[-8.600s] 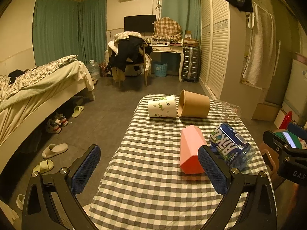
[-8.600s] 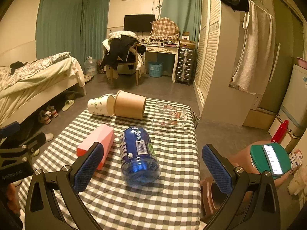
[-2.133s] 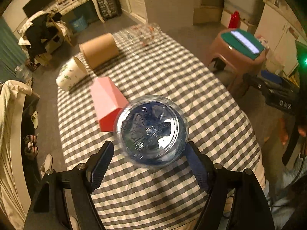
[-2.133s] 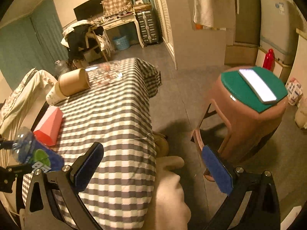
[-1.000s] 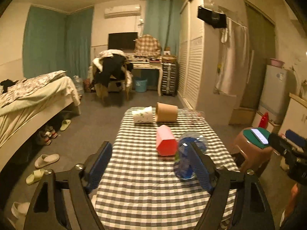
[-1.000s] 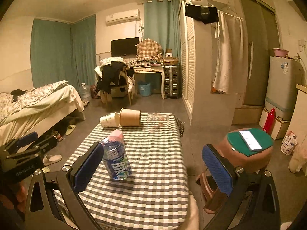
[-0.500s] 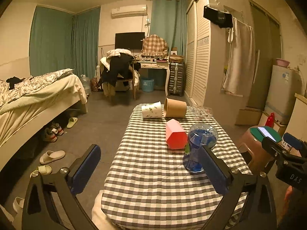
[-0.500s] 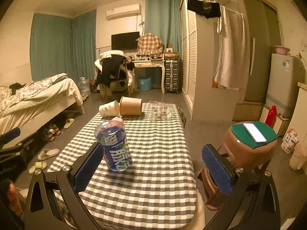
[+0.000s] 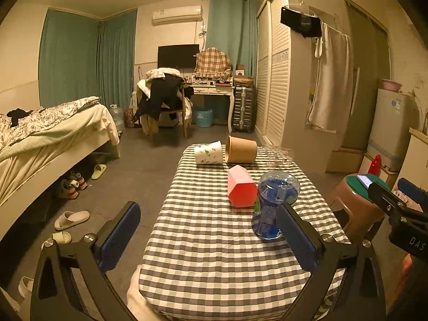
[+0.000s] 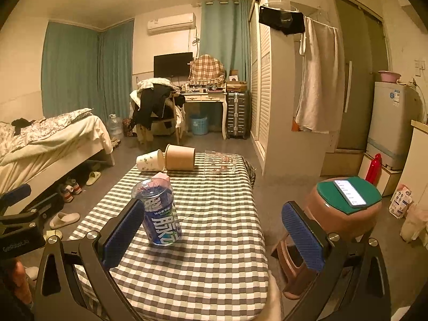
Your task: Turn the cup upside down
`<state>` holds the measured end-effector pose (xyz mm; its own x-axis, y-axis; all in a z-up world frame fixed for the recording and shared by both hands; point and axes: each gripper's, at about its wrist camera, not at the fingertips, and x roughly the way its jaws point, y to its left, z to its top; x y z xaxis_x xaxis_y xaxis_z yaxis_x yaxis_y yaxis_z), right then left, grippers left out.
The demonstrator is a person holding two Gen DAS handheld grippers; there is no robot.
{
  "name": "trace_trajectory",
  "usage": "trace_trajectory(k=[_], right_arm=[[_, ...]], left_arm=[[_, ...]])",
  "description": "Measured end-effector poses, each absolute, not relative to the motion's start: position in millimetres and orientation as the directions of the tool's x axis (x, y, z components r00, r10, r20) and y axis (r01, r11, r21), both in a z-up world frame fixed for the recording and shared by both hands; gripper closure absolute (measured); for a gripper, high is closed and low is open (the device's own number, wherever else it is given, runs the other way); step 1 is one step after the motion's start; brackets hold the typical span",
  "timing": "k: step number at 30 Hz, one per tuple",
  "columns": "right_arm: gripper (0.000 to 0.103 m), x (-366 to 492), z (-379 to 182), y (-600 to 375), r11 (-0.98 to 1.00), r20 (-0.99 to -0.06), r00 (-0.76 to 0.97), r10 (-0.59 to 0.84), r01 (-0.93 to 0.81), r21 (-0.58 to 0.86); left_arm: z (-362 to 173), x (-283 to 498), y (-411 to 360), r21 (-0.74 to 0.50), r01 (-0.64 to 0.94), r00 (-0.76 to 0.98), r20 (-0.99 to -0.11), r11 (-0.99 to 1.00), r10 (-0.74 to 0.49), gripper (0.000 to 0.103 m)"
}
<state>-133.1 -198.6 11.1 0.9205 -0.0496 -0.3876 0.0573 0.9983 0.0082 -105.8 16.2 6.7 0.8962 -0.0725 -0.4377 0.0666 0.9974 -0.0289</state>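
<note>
Blue plastic cup (image 10: 160,214) stands inverted on checked table (image 9: 214,240), just ahead of right finger (image 9: 297,236) of left gripper (image 9: 207,236). Both grippers spread wide, empty; right gripper (image 10: 214,236) beside it.

Your two wrist cameras look down the room from the near end of the checked table (image 9: 214,240).
The left view sits off the table's left near corner, the right view off its right near corner by the stool (image 10: 345,208); both are held back from the table, level, and share the tabletop, bed (image 9: 48,133), desk (image 10: 208,97) and wardrobe (image 9: 275,80).
</note>
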Motion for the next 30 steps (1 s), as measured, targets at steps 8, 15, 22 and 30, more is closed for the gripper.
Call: trace_trajectory(k=[8,15,22,30], right_arm=[[0.000,-133.3,11.6,-195.9,0.999,-0.396,0.917,-0.046,0.051,0.002],[0.000,-130.9,8.1,-195.1,0.999,-0.409,0.911,-0.046,0.050,0.001],[0.000,-129.9,7.5,-195.5,0.999,-0.412,0.910,-0.044,0.050,0.003],[0.000,-129.1,4.7,-196.3,0.999,-0.419,0.907,-0.043,0.050,0.004]], left_arm=[[7.5,-106.6,14.8,-0.027,0.062,0.898,-0.435,0.998,-0.067,0.000],[8.0,-106.3,15.0,-0.025,0.054,0.898,-0.436,0.998,-0.059,0.000],[8.0,-106.1,14.9,-0.026,0.054,0.898,-0.437,0.998,-0.060,0.000],[7.9,-106.1,15.4,-0.026,0.052,0.897,-0.437,0.998,-0.058,0.000]])
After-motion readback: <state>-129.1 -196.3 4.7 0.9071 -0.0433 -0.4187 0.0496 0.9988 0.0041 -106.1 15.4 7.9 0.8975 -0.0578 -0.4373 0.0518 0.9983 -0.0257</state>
